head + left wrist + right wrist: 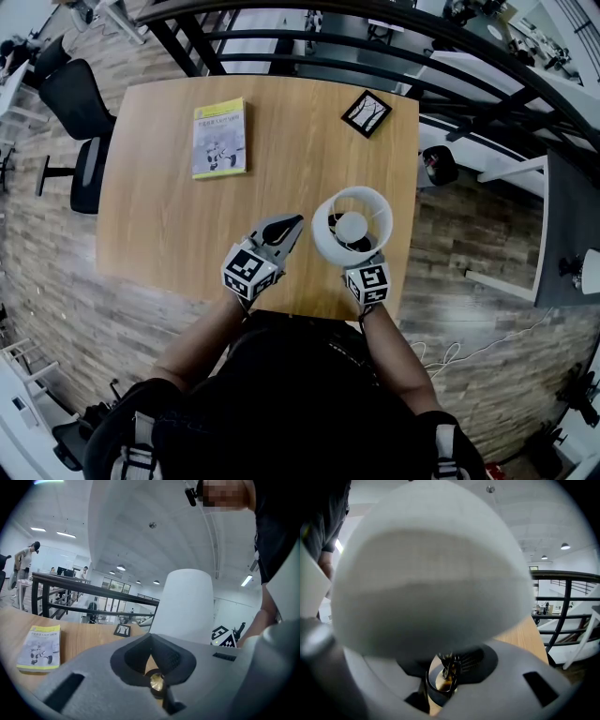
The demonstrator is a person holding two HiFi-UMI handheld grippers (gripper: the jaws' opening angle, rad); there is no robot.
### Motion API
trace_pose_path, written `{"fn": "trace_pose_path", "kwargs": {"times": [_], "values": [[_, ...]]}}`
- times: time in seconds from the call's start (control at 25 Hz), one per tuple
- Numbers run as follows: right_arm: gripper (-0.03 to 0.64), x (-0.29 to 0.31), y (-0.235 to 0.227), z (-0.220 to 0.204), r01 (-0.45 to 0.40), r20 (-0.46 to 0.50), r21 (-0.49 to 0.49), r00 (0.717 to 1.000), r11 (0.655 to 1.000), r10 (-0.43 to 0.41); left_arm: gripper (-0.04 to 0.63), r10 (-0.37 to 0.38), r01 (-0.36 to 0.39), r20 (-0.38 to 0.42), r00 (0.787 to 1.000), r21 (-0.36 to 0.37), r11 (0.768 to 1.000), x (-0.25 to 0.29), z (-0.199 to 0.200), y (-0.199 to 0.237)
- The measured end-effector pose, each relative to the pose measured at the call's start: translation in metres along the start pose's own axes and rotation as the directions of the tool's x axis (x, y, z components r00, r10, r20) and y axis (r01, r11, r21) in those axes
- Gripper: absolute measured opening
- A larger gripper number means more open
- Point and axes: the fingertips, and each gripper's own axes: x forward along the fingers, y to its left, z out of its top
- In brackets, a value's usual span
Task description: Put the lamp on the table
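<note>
Because the lamp point(351, 228) is looking light but top-heavy, its big thin white shade could be denting or tipping easily, so the thin metal stem under the shade is the safest place to be holding it. The right gripper point(449, 665) is pinching that stem, with the shade sitting just above its jaws. The lamp is standing up straight over the bench point(159, 225). The left gripper point(292, 223) is waiting just beside it, pressed together and holding nothing.
</note>
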Motion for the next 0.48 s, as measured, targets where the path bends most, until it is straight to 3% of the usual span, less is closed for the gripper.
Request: {"fn": "trace_pose_path", "kwargs": {"times": [0.48], "values": [[0.118,-0.025,0.003,-0.016,0.069,-0.028,0.019,0.997,0.997,-0.068,0.008,-0.031,0.031,0.008,0.999,0.022,0.999,-0.018,0.004,-0.019]]}}
